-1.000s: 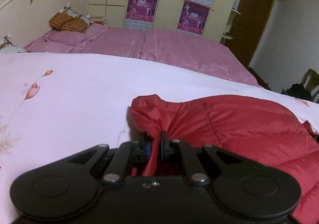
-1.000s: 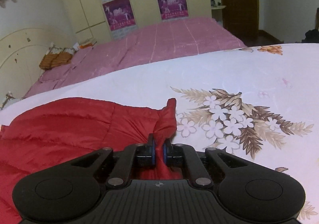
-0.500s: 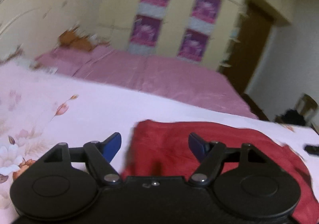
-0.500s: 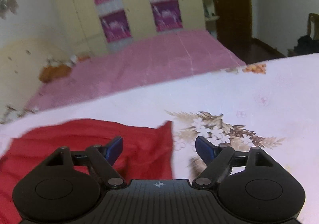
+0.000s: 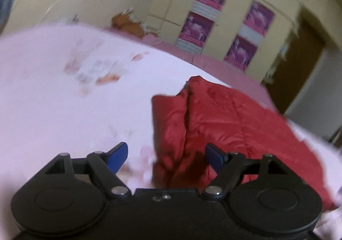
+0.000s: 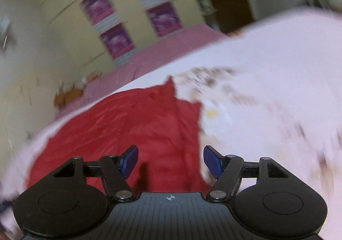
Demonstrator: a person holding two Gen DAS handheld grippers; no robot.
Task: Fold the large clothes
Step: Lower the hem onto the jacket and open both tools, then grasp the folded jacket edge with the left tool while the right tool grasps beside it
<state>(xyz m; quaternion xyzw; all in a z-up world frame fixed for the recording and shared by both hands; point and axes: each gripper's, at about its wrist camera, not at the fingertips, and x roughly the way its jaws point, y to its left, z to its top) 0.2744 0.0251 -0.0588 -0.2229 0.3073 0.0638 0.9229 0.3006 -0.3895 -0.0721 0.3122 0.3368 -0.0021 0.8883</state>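
Red quilted jacket (image 5: pixel 224 124) lies folded on the white floral bedspread (image 5: pixel 53 111), with the pink-sheeted bed (image 6: pixel 166 47) beyond it. Left gripper (image 5: pixel 166 155) hangs over the jacket's left edge, jaws opening wide, its blue pads (image 5: pixel 117 155) clear of the cloth. Right gripper (image 6: pixel 170 162) hangs over the jacket's right edge, jaws wide but closing, gripping nothing.
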